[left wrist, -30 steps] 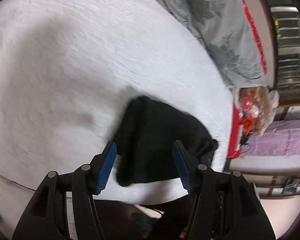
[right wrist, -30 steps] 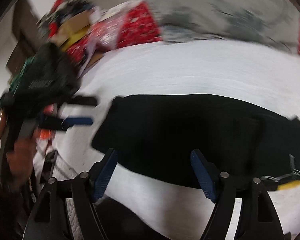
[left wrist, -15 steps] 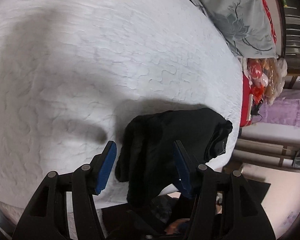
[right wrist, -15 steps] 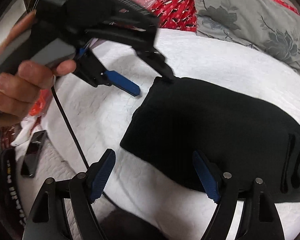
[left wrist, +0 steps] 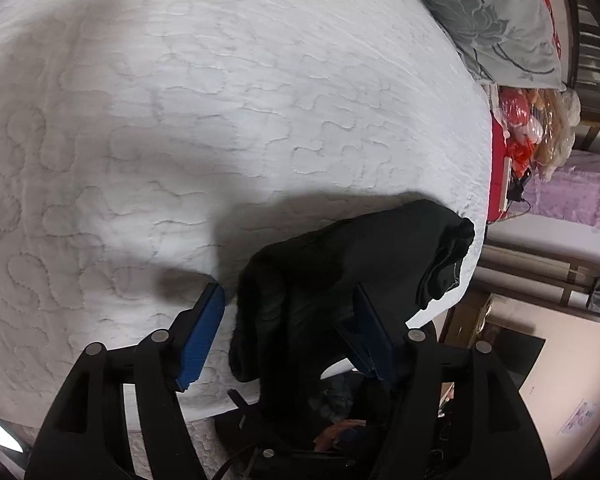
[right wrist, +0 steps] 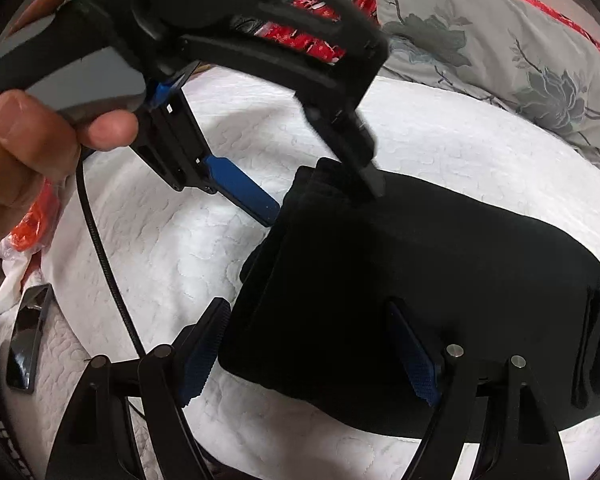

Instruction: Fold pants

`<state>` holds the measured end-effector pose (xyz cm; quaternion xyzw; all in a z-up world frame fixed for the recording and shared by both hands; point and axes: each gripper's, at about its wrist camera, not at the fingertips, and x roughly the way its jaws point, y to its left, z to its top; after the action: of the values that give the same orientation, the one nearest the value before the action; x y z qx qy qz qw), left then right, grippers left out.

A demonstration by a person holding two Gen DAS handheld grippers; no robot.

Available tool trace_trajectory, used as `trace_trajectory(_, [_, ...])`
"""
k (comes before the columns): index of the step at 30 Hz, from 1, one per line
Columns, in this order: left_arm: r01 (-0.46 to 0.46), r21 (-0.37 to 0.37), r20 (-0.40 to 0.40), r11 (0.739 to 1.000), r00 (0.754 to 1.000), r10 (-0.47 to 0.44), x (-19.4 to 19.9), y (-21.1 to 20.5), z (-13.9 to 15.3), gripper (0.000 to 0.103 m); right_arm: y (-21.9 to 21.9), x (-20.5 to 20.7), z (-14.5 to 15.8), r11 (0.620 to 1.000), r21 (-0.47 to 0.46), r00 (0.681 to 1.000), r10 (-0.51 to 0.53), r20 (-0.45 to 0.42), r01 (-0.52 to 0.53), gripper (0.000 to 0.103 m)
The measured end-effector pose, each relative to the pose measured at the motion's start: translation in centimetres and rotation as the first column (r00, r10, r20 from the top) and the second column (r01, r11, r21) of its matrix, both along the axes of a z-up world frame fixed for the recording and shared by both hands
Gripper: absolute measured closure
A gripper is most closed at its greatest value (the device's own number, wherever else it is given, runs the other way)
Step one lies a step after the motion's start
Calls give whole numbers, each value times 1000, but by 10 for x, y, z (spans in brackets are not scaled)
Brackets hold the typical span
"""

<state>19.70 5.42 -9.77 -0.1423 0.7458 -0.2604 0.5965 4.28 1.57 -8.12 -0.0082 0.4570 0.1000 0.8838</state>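
Note:
Black pants point(right wrist: 400, 272) lie folded into a thick oblong on the white quilted bed point(right wrist: 188, 248). My right gripper point(right wrist: 308, 320) stands open over their near left corner, left pad beside the cloth, right pad above it. My left gripper point(right wrist: 324, 204), held by a person's hand point(right wrist: 28, 152), straddles the far left corner. One of its fingers rests on the cloth and its blue pad hangs off the edge. In the left wrist view the folded end of the pants point(left wrist: 340, 272) sits between the left gripper's point(left wrist: 288, 296) opening jaws, and neither pad presses on it.
A grey flowered pillow point(right wrist: 500, 40) lies at the head of the bed over red patterned cloth. Plastic bags point(left wrist: 532, 128) and a purple cover point(left wrist: 572, 196) sit past the bed's edge. A dark flat device point(right wrist: 28, 336) and a black cable point(right wrist: 100, 248) lie on the bed's left.
Both grippers have come down closer to the pants. The left one has tilted downward onto their end, and its jaws stand slightly wider. The pants have stayed put.

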Motion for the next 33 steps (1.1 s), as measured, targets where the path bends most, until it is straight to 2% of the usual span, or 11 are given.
trace_trajectory(4, [-5, 2, -6, 1000, 1000, 5, -2, 4, 3, 37, -5, 2, 4, 1000, 29, 1000, -10, -15, 10, 22])
trace_trajectory(7, [-12, 3, -20, 1000, 1000, 12, -9, 13, 5, 37, -15, -5, 7, 996, 84, 999, -5, -31, 8, 22])
trace_trajectory(10, [15, 6, -7, 1000, 1000, -15, -21, 22, 13, 37, -30, -16, 9, 985, 174, 996, -1, -86, 16, 24])
trace_trajectory(12, [19, -24, -7, 1000, 1000, -19, -29, 28, 19, 37, -41, -23, 14, 972, 234, 997, -8, -82, 27, 24])
trace_trajectory(15, [26, -93, -23, 995, 999, -28, -39, 30, 23, 37, -53, -28, 18, 930, 365, 991, -3, -135, 53, 24])
trace_trajectory(18, [14, -85, -35, 996, 999, -17, -42, 30, 20, 37, -55, -28, 6, 872, 482, 972, 37, -230, 81, 24])
trace_trajectory(21, [-33, -121, -36, 992, 999, 29, -35, 30, 22, 37, -51, -25, -7, 849, 516, 955, 51, -291, 112, 25])
trace_trajectory(24, [-63, -168, -37, 984, 998, 58, -20, 25, 26, 37, -60, -25, -16, 789, 585, 941, 29, -338, 186, 24])
trace_trajectory(27, [-69, -119, -49, 991, 997, 64, -6, 13, 20, 37, -73, -24, -23, 732, 625, 925, -20, -379, 272, 23])
trace_trajectory(29, [-57, -70, -57, 996, 997, 53, -1, 5, 14, 37, -79, -24, -26, 707, 638, 915, -32, -403, 306, 23])
trace_trajectory(33, [-43, -36, -38, 998, 998, 42, 0, -3, 12, 37, -82, -20, -31, 671, 657, 903, -44, -427, 343, 23])
